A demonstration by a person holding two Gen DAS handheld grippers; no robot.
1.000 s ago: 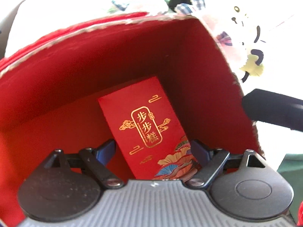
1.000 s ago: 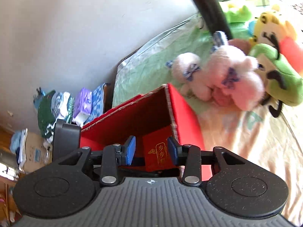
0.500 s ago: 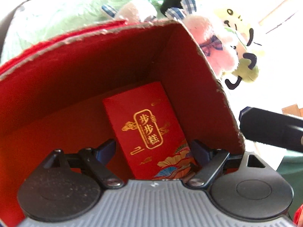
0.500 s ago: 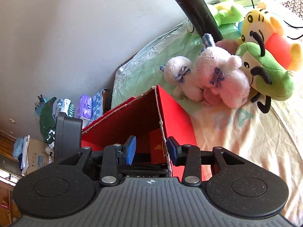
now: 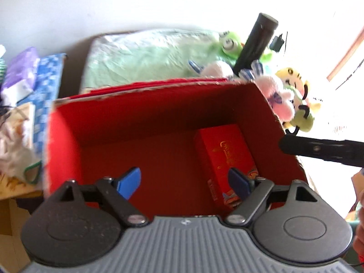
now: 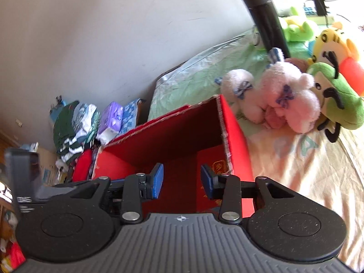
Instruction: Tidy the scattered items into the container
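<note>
An open red cardboard box (image 5: 63, 141) stands on the bed; it also shows in the right wrist view (image 6: 236, 141). A small red carton with gold characters (image 5: 225, 150) lies inside it at the right; its top shows in the right wrist view (image 6: 218, 166). My left gripper (image 5: 184, 179) is open and empty above the box's near side. My right gripper (image 6: 182, 179) is open and empty, just above the box's near edge. Pink plush toys (image 6: 286, 95), a green plush (image 6: 334, 104), a yellow plush (image 6: 329, 45) and a black flask (image 6: 264, 18) lie beyond the box.
The bed has a green sheet (image 6: 193, 79) by the grey wall and a cream sheet (image 6: 302, 170) to the right. Folded clothes and tissue packs (image 6: 91, 122) are piled left of the bed. The right gripper's black body (image 5: 323, 150) reaches in beside the box's right wall.
Both grippers have pulled back and up from the box. The left view now takes in the whole box, with the red carton lying at its right. Both stay open.
</note>
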